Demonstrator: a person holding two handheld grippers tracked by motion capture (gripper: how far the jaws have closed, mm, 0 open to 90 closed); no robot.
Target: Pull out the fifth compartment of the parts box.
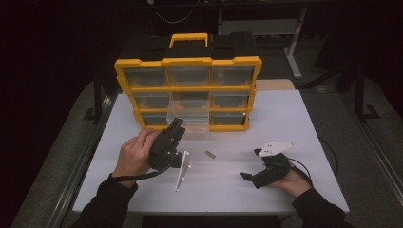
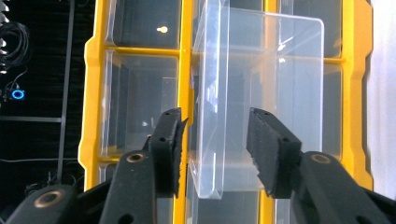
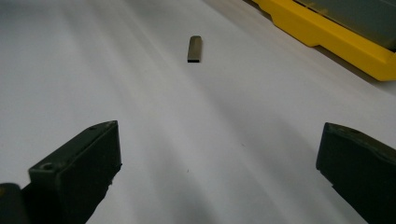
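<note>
On the white table (image 1: 285,123) stands a yellow organizer (image 1: 187,92) with clear drawers in three rows, its black-and-yellow handle on top. From the middle column of its bottom row one clear drawer (image 1: 190,118) is pulled part of the way out toward the person. At that drawer sits the left gripper (image 1: 175,127), held in the left hand (image 1: 135,154); in the left gripper view the drawer (image 2: 261,102) reaches between the two black jaws, which stand apart, and neither pad presses on the clear plastic: the left pad lies just beside the drawer's edge and the right pad stands clear of it. A white plate (image 1: 182,170) on that gripper slants down to the table beside the hand. Between the two hands, near the organizer's front, a small dark flat piece (image 1: 210,154) lies on the bare table. The right gripper (image 1: 247,178) rests low on the table at the right, held in the right hand (image 1: 292,180), with its pale three-cornered plate on top. In the right gripper view its jaws are spread wide with nothing between them, and the small piece (image 3: 195,49) lies well ahead of them, with the organizer's yellow edge (image 3: 336,39) at the upper right.
</note>
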